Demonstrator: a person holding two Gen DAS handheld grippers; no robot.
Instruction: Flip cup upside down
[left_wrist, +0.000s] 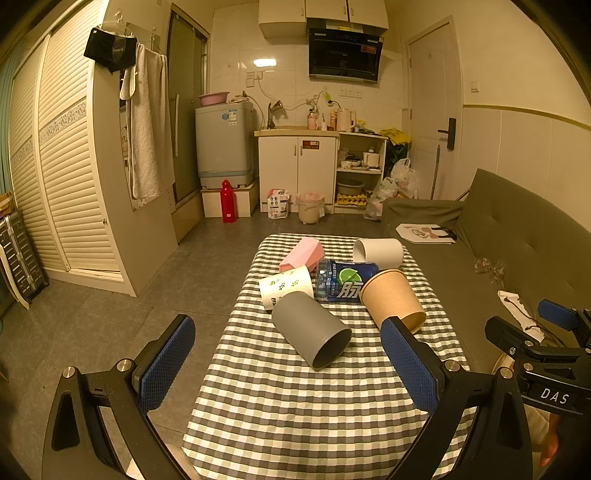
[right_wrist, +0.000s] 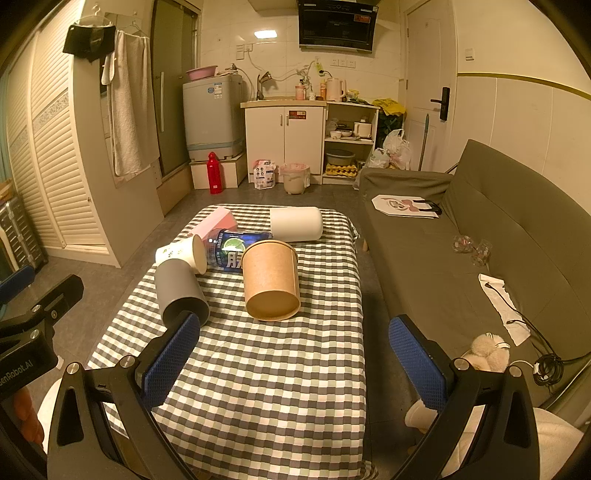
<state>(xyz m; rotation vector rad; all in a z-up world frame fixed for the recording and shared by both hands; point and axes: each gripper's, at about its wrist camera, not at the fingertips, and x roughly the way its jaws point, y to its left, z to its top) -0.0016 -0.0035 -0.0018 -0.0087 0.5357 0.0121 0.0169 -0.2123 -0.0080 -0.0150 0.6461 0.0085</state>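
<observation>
Cups: we saw five lying on their sides in a loose cluster on the checkered tablecloth (left_wrist: 295, 406), none upright and none held.
Grey cup (left_wrist: 312, 328): it lay nearest the left gripper, its dark open mouth turned toward us; we saw nothing inside.
Kraft paper cup (right_wrist: 271, 278): it lay beside the grey one with its base toward the right wrist camera and its rim against the bottle.
Leaf-print paper cup (left_wrist: 284, 286): it rested against the closed end of the grey cup; from the right wrist view its flat base faced the bottle.
White cup (right_wrist: 295, 223): it lay at the far side of the table, with the open end showing only in the left wrist view; its inside was too dim for us to judge.
Pink cup (left_wrist: 303, 253): faceted, it lay at the far left of the cluster, touching the bottle.
Drink bottle (left_wrist: 341, 280): blue-labelled with a lime picture, it lay on its side between the cups.
Left gripper (left_wrist: 288, 363): we found its jaws spread wide, holding nothing, short of the grey cup.
Right gripper (right_wrist: 295, 356): likewise parted and empty, over the near part of the cloth.
Sofa (right_wrist: 480, 240): it stood just beside the table, with a printed bag on the seat.
</observation>
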